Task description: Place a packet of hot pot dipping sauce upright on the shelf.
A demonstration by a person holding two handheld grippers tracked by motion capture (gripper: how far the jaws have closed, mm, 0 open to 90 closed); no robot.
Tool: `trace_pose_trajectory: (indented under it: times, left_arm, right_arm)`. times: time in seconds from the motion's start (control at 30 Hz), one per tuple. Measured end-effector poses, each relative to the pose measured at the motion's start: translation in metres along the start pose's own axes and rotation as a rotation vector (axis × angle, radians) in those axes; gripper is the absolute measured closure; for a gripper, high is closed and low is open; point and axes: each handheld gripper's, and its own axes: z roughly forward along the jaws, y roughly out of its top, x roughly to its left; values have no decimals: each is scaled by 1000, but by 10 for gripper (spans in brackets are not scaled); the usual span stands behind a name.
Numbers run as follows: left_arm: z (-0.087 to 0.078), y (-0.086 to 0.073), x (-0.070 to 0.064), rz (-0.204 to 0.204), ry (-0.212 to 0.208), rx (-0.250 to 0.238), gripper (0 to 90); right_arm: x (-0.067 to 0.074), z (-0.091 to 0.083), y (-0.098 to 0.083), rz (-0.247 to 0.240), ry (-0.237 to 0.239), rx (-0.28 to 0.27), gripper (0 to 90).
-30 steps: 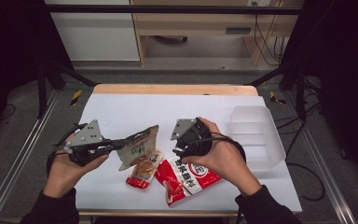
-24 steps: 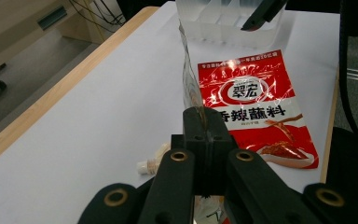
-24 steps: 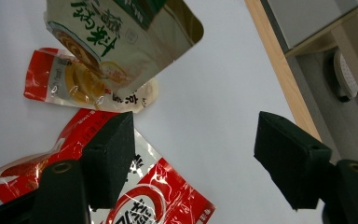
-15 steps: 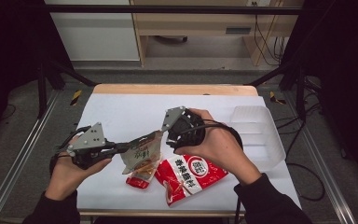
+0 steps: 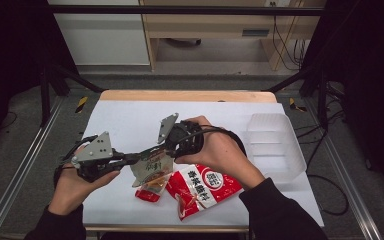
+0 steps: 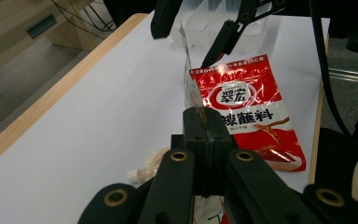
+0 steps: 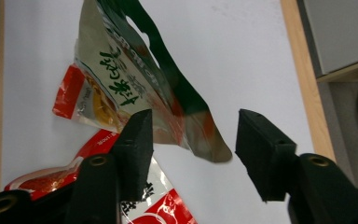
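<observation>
Packet (image 5: 151, 169) first: your left gripper (image 5: 130, 160) is clamped fully down on one edge of the green-and-silver packet and holds it lifted off the white table (image 5: 130, 125), above the small orange sachet (image 5: 149, 189). In the high view its long axis runs roughly left to right, from your left jaws toward your right gripper (image 5: 164, 149), with the free end pointing at that gripper. In the left gripper view the packet (image 6: 189, 88) stands on edge straight ahead of the closed jaws, pointing away from you. In the right gripper view it (image 7: 140, 88) slants from upper left to lower right, its lower corner between your right gripper (image 7: 193, 149) jaws, which stand about half open; the pads are not pressing on it. Those jaws have just been closing.

The red sauce packet (image 5: 202, 187) lies flat on the table, just beside the lifted packet and under your right wrist. The clear plastic tray (image 5: 275, 147) sits well apart at the right of the table.

Compared with a second ago, your right hand (image 5: 220, 150) has left its place over the red packet and come up and leftward to the held packet's free end. Your left hand (image 5: 77, 180) has stayed put with its grip unchanged.
</observation>
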Motion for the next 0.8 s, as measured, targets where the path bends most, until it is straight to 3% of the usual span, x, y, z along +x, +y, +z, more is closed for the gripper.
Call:
trace_pose_trajectory:
  times: [0.13, 0.27, 0.43, 0.67, 0.8]
  left_arm:
    - [-1, 0, 0, 7, 1, 2, 900]
    - [-2, -1, 2, -6, 8, -6, 900]
    - [-2, -4, 5, -29, 12, -17, 900]
    - [1, -9, 10, -78, 23, -44, 888]
    - [4, -13, 13, -112, 42, -70, 732]
  right_arm:
    - [3, 7, 5, -19, 42, 9, 600]
    - [6, 9, 6, -16, 63, 16, 774]
    - [6, 8, 7, -2, 73, 20, 873]
    - [6, 6, 10, 22, 73, 37, 900]
    - [2, 3, 11, 26, 61, 68, 900]
